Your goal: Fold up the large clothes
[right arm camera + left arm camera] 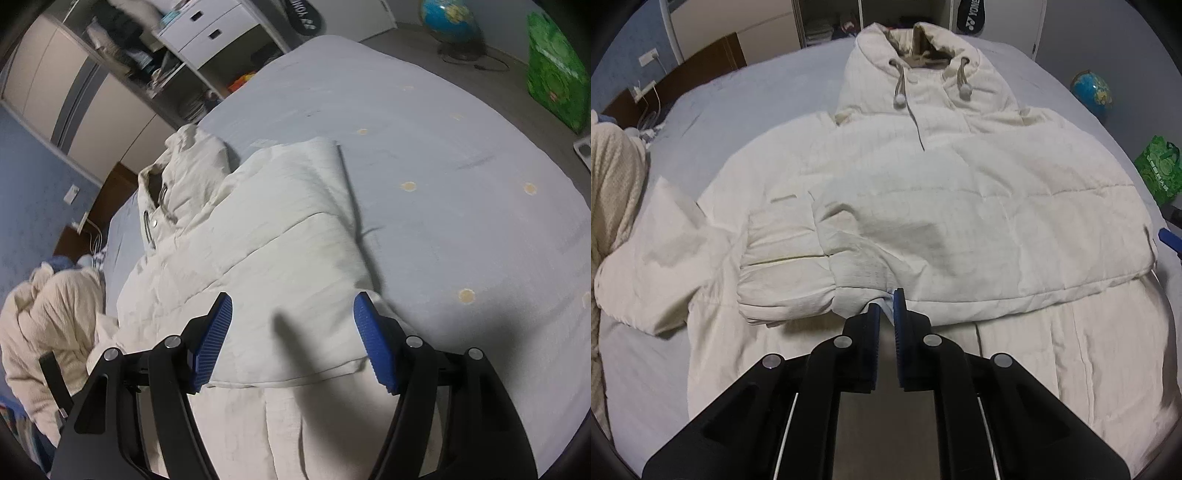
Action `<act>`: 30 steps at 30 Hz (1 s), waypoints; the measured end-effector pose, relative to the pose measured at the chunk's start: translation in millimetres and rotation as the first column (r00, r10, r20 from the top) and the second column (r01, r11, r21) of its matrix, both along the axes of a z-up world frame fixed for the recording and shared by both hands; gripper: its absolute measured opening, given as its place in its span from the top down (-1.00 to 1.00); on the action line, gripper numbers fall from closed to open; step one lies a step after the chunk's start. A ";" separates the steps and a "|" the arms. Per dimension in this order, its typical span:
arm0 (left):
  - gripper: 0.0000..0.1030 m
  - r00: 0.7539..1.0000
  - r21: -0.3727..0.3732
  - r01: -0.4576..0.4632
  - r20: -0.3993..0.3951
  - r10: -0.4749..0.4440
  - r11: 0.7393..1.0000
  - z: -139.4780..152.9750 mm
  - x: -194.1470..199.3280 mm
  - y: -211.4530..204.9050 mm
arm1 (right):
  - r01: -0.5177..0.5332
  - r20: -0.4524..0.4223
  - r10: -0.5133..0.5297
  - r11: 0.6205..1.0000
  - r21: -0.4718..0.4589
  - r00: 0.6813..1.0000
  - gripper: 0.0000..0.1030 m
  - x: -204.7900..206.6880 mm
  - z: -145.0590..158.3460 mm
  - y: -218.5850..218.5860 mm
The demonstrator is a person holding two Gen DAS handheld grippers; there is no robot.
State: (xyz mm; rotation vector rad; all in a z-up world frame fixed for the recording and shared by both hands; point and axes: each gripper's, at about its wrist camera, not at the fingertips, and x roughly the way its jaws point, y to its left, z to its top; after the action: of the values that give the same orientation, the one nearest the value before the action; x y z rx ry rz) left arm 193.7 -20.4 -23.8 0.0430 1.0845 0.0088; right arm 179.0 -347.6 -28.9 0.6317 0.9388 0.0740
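A cream padded hooded jacket (960, 192) lies front-up on the bed, hood at the far end. One sleeve is folded across its chest, with the cuff (857, 291) ending at my left gripper (886, 304). That gripper's blue pads stand almost together with a bit of cuff fabric pinched between their tips. The other sleeve (653, 258) spreads out to the left. In the right wrist view my right gripper (291, 301) hovers over the jacket (277, 251) near its right edge. Its blue pads (218, 332) stand wide apart with nothing gripped.
The grey-blue bed sheet (461, 166) stretches bare to the right of the jacket. A beige knitted garment (613, 177) is heaped at the left edge. A globe (1091, 90) and a green bag (1160, 173) stand on the floor at the right; shelves and drawers (207, 33) lie beyond.
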 end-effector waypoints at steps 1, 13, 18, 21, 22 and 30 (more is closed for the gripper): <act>0.82 1.000 -0.006 0.008 -0.009 -0.008 1.000 -0.5 -1.2 1.6 | -0.007 0.001 0.007 1.000 -0.016 1.000 -0.26 0.1 0.5 2.7; -0.53 0.998 -0.054 0.068 0.019 -0.067 0.996 22.9 -35.7 21.8 | -0.038 -0.062 0.027 0.985 -0.167 0.998 -0.26 2.4 -12.7 17.5; -0.68 0.998 -0.041 0.019 0.058 -0.017 0.999 43.1 -44.6 59.3 | -0.080 -0.053 0.068 0.959 -0.271 0.996 -0.26 -6.4 -8.2 37.6; -0.77 0.997 -0.038 -0.022 0.078 0.025 0.999 54.3 -46.2 88.3 | -0.108 -0.069 0.091 0.946 -0.305 0.993 -0.26 -17.4 -8.6 46.9; -0.78 0.995 -0.043 -0.035 0.091 0.039 0.998 58.4 -47.6 99.8 | -0.110 -0.072 0.092 0.945 -0.307 0.993 -0.26 -22.3 -8.0 48.7; -0.86 0.972 -0.131 -0.170 0.138 0.188 0.977 73.1 -56.0 171.6 | -0.123 -0.025 0.123 0.914 -0.387 0.992 -0.26 -57.3 5.8 72.0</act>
State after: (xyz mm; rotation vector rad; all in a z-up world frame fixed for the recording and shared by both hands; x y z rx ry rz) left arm 137.6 151.2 49.3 -0.1604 0.9339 0.1089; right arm 121.8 -275.6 -23.1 0.2040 0.9599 -0.0017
